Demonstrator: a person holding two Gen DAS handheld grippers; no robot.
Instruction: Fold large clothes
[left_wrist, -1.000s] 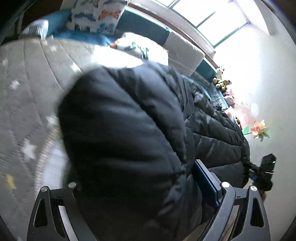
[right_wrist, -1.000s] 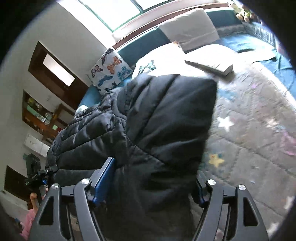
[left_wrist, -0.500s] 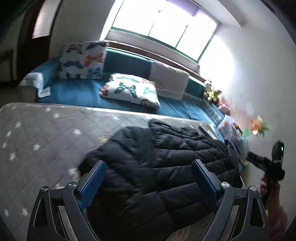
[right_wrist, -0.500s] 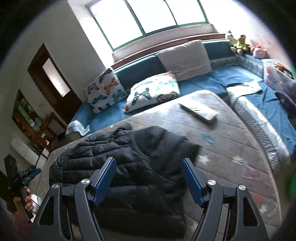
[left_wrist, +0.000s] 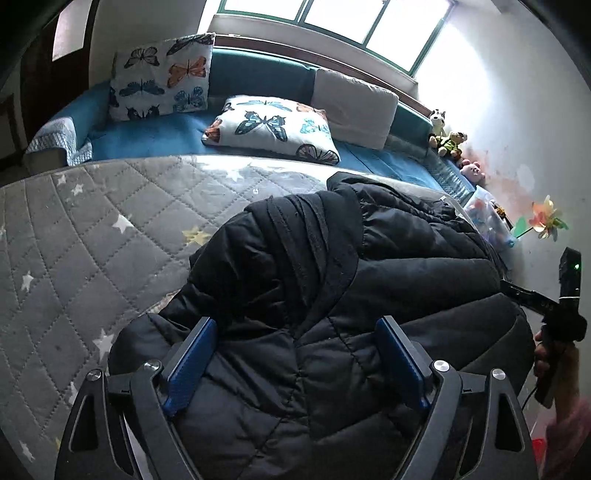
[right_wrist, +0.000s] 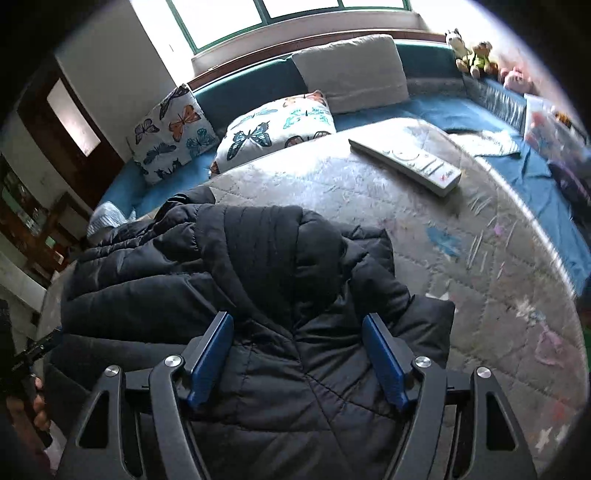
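A black puffer jacket (left_wrist: 314, 266) lies bunched on the grey star-quilted mattress (left_wrist: 92, 240), its hood folded over the body. My left gripper (left_wrist: 295, 321) points down over its near part, and its jaws are closing with a bulge of jacket between the blue pads, which do not press on it. In the right wrist view the jacket (right_wrist: 258, 251) lies the same way. There my right gripper (right_wrist: 297, 316) straddles a fold below the hood, its jaws wide apart. The right hand with its gripper shows at the edge (left_wrist: 554, 306).
A white remote control (right_wrist: 406, 160) lies on the mattress (right_wrist: 480, 295) beyond the jacket. Butterfly pillows (left_wrist: 273, 125) and a grey pillow (left_wrist: 354, 107) rest on the blue bench under the window. Stuffed toys (left_wrist: 447, 136) and a paper pinwheel (left_wrist: 546, 221) stand by the right wall.
A second ago the jacket filled both views close up. Both grippers then drew back while it lay on the mattress, and both are now close over it again.
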